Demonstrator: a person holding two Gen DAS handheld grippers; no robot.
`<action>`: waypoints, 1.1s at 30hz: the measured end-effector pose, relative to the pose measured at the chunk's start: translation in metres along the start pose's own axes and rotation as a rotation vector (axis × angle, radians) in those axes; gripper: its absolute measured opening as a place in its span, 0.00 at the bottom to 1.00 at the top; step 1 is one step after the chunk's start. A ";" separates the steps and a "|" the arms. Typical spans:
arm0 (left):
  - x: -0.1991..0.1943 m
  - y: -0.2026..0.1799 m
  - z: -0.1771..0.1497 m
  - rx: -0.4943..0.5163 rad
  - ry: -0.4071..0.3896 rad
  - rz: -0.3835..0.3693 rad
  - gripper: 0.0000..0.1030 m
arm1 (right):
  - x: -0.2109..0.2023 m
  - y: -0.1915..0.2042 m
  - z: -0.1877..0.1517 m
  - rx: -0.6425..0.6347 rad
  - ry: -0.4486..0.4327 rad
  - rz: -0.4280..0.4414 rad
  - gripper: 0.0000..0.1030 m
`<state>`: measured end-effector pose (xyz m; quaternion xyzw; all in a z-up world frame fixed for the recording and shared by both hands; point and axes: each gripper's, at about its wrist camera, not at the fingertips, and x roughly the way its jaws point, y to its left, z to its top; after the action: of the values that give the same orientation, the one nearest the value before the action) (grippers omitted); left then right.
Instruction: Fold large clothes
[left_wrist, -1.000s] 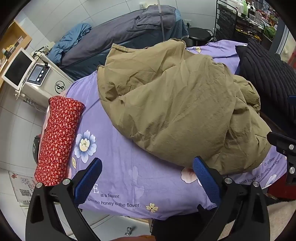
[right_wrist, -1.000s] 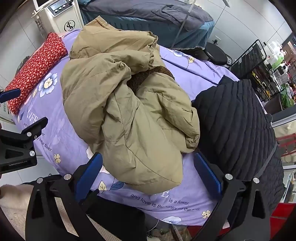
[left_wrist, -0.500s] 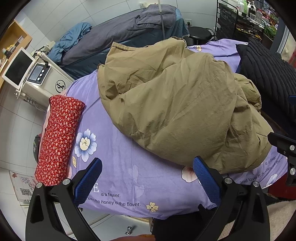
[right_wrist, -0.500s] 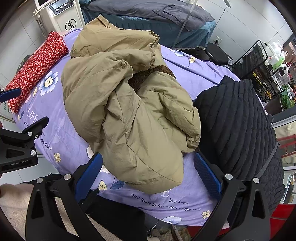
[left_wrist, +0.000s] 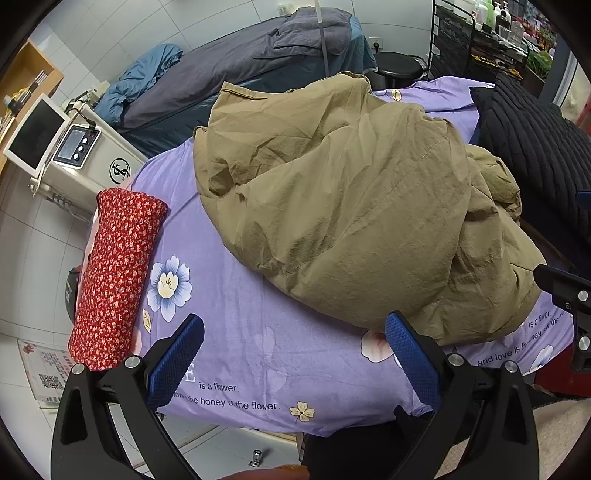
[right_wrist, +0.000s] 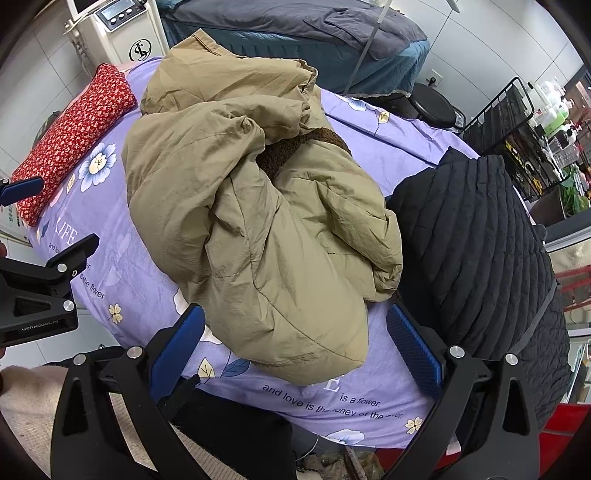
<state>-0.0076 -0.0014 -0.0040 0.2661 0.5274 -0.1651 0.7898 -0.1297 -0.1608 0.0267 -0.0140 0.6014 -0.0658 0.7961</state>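
a purple floral sheet covers the bed; the crumpled khaki jacket lies heaped mid-bed. a black quilted garment touches its right side, a red floral roll lies well left. left gripper and right gripper hover spread wide, holding nothing.

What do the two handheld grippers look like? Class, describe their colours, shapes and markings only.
Both the left gripper and the right gripper have matte black, angular frames with triangular cut-outs and round silver bolts. Each finger carries a flat blue pad with a fine knurled texture. The left gripper's body bears small pale lettering, too small to read surely. No cables show.
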 end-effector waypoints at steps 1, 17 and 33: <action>0.000 0.000 0.000 0.000 0.000 0.001 0.94 | 0.000 0.000 0.000 0.000 0.001 0.001 0.94; -0.001 -0.002 -0.003 0.000 0.005 0.001 0.94 | 0.001 0.003 -0.003 0.004 0.003 0.007 0.94; 0.000 -0.003 -0.003 -0.001 0.006 -0.002 0.94 | 0.002 0.003 -0.003 0.006 0.006 0.008 0.94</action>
<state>-0.0112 -0.0016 -0.0057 0.2656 0.5302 -0.1650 0.7881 -0.1321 -0.1579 0.0236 -0.0092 0.6035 -0.0644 0.7947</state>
